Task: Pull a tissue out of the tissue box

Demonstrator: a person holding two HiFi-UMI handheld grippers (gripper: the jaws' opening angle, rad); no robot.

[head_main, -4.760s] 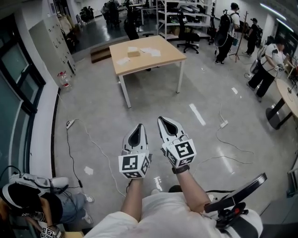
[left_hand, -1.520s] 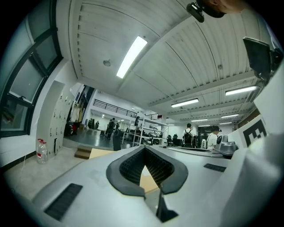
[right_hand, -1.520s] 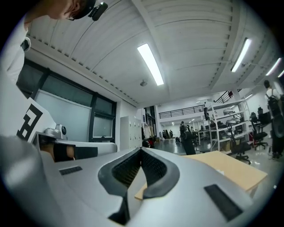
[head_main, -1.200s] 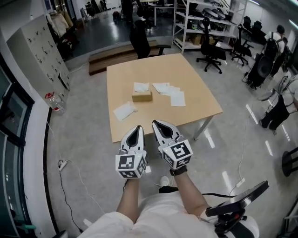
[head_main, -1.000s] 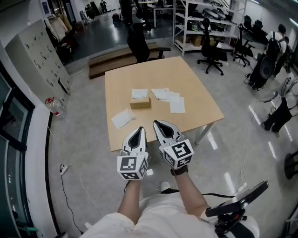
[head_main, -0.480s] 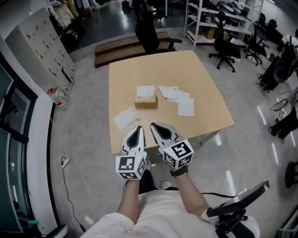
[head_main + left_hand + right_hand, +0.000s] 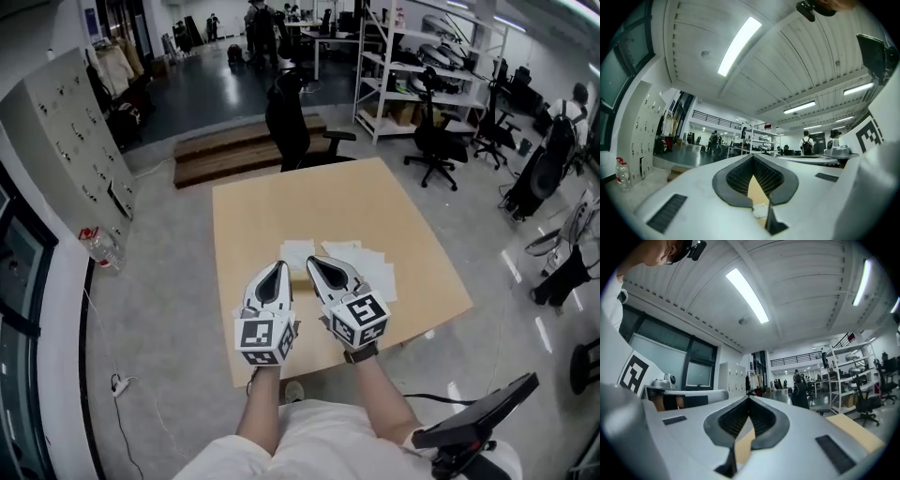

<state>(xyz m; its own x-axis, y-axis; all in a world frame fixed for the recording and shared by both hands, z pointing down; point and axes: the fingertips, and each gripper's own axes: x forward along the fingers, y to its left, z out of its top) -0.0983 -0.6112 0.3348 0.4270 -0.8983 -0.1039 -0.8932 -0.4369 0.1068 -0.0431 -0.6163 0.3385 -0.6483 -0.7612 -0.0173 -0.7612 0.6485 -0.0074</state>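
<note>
Closing on table (image 7: 281,206), now beneath both tools: left tool (image 7: 278,265), right tool (image 7: 314,262) pinched closed, empty; tissue box (image 7: 299,277) just ahead, likely reachable.

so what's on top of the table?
Loose white tissues lie on the table. The left gripper and right gripper cover its near middle, so the tissue box cannot be made out.

No readable text, labels, brands, numbers or signs visible.
</note>
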